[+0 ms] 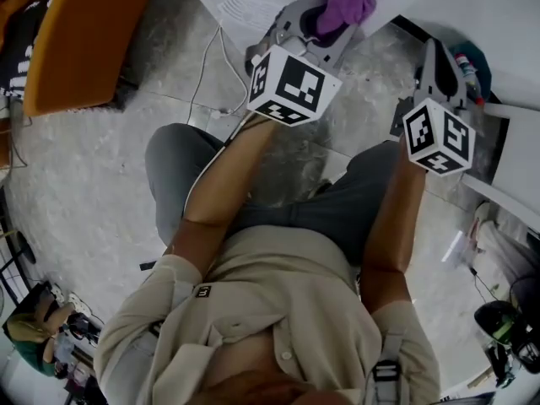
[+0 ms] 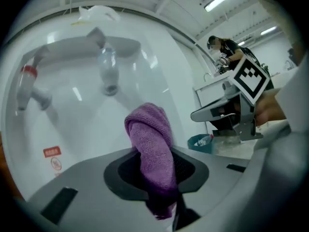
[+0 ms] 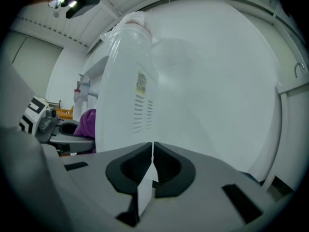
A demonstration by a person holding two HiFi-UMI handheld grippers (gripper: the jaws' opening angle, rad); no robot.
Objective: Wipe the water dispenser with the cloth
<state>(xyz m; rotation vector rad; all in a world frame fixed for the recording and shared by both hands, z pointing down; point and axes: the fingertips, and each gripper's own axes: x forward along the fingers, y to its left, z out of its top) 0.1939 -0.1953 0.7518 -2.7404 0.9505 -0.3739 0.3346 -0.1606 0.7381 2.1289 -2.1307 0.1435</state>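
Cloth is clamped in the left gripper before the water dispenser front. The right gripper, closed and empty, faces its side edge; its base is hidden.

That white plastic water dispenser is blocking everything straight ahead. Up front, its red-capped tap and grey tap are sticking out above the purple knitted cloth, crowding things there. The smooth panel under them is sitting open, and a white wall is closing off the dispenser's right side.
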